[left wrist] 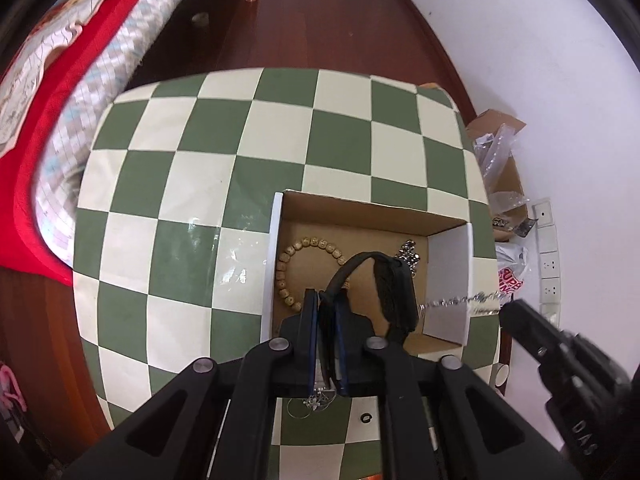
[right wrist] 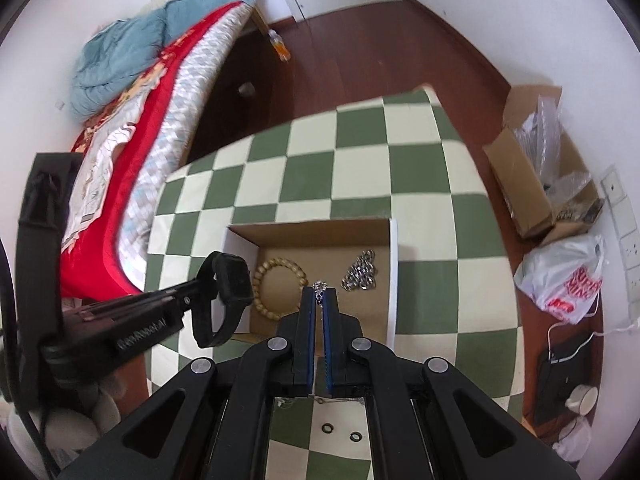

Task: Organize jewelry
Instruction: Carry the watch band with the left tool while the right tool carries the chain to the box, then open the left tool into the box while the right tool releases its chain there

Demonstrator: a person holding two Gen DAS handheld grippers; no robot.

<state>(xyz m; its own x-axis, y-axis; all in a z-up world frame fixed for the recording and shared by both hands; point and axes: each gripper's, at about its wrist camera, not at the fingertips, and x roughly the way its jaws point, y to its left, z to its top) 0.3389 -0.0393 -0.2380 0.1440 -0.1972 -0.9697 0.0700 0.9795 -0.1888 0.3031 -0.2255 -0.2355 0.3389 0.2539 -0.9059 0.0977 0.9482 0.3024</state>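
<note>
The left hand-held gripper (left wrist: 328, 304) grips the watch (left wrist: 394, 292) by its strap; the right hand-held gripper (right wrist: 319, 294) pinches a chain (left wrist: 460, 302). Lower each fully into the box (right wrist: 394, 276) ahead before releasing.

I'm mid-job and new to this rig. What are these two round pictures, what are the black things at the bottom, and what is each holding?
Each picture comes from a fisheye camera on a hand-held two-finger tool, looking along its fingers. The left tool is shut on the strap of a black watch. The right tool is shut on a silver chain, seen stretched out in the left view. Both hang over an open cardboard box on a green-and-cream checked table. Inside lie a wooden bead bracelet and a metal link bracelet.
</note>
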